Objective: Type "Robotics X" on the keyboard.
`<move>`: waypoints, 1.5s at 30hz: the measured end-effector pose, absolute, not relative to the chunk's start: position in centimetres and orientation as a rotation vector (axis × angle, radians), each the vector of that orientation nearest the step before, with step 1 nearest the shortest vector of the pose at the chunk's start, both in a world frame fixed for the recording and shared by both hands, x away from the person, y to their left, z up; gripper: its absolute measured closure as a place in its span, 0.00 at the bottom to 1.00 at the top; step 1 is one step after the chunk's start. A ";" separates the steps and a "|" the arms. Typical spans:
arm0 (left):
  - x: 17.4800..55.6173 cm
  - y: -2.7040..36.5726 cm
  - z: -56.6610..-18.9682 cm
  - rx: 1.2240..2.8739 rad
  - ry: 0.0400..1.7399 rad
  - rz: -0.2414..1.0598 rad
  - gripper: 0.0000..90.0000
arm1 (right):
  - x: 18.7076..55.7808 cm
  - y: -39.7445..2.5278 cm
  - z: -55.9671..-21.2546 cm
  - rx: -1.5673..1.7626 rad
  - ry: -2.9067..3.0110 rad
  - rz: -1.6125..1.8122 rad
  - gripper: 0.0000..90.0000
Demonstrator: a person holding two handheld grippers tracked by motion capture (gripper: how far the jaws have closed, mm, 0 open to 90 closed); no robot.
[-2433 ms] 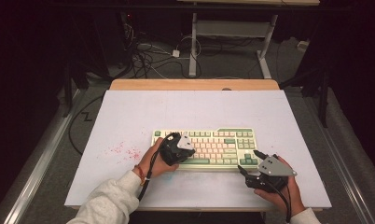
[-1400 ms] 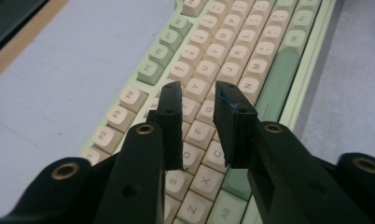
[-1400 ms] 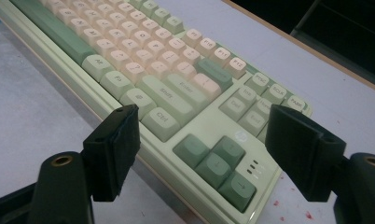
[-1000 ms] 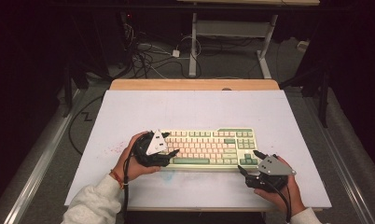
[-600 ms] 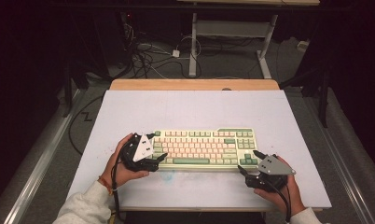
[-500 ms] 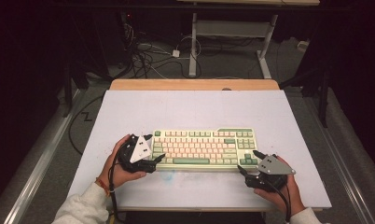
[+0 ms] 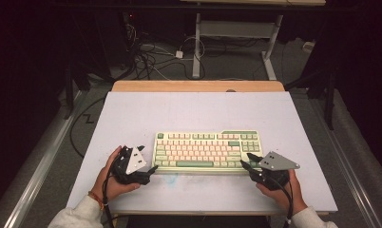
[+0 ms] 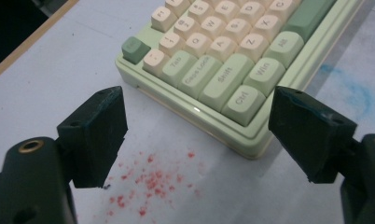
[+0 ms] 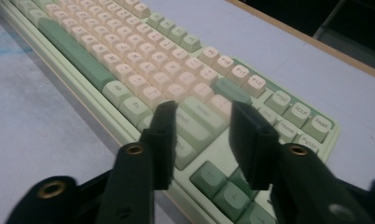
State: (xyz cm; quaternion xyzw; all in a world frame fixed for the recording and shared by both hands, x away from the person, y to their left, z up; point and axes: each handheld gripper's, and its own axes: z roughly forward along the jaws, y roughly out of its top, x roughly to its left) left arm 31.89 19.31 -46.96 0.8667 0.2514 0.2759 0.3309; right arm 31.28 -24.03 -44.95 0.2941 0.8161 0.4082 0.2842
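Note:
A pale green keyboard (image 7: 205,151) with cream and green keys lies near the table's front middle. My left gripper (image 7: 148,159) is just off its left end, held by a hand. In the left gripper view my left gripper (image 8: 197,100) is wide open, and the keyboard (image 8: 232,56) shows its front left corner ahead between the jaws. My right gripper (image 7: 246,162) rests at the keyboard's front right corner. In the right gripper view my right gripper (image 9: 203,110) hovers over the keyboard (image 9: 129,65) near its right keys, jaws a narrow gap apart, nothing held.
The white table top (image 7: 194,111) has a wooden strip (image 7: 198,86) along its far edge. Red specks (image 8: 148,182) stain the surface under my left gripper, and a blue smudge (image 8: 353,93) lies in front of the keyboard. Cables (image 7: 151,57) and desk legs stand on the floor beyond.
My left gripper has moved left, from over the keyboard's left keys to the table beside its left end. The right gripper and the keyboard have stayed put.

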 end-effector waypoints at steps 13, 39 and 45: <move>31.5 19.8 -47.5 2.282 0.691 0.700 0.20 | 34.2 -20.2 -44.2 0.727 2.330 1.049 1.00; 31.7 19.8 -47.7 2.299 0.691 0.663 0.21 | 39.5 -14.4 -45.3 0.669 2.444 0.956 1.00; 31.7 19.8 -47.7 2.299 0.692 0.663 0.21 | 39.7 -14.0 -45.6 0.691 2.446 0.927 1.00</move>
